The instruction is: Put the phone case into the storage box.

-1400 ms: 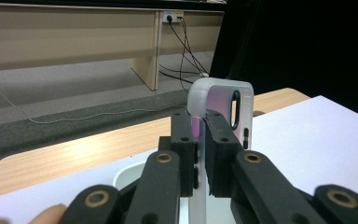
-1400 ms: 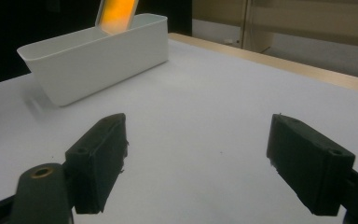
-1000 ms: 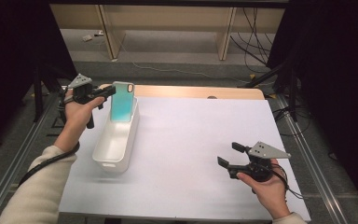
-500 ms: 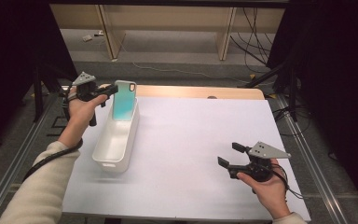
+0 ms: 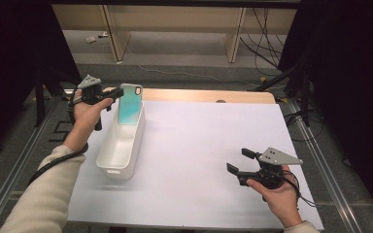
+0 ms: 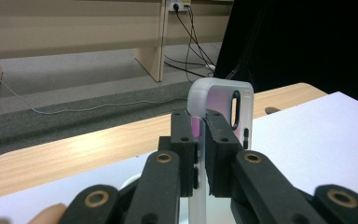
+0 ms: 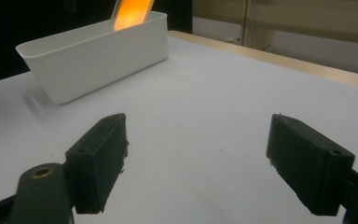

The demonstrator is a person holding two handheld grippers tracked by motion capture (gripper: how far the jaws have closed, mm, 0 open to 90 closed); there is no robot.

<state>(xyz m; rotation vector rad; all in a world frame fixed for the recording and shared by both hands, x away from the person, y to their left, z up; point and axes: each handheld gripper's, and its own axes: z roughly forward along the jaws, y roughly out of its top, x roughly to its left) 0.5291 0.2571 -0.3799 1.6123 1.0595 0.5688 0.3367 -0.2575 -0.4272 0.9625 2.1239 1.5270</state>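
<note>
On the white tabletop (image 5: pixel 199 145), the left gripper (image 5: pixel 114 94) clamps a phone case (image 5: pixel 128 104) upright, directly above the bin (image 5: pixel 121 145); right gripper (image 5: pixel 238 162) jaws gape wide.

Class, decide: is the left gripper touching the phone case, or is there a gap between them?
Touching. In the left gripper view, the left gripper has both black jaws pressed flat against the edge of the phone case, with no gap on either side.
</note>
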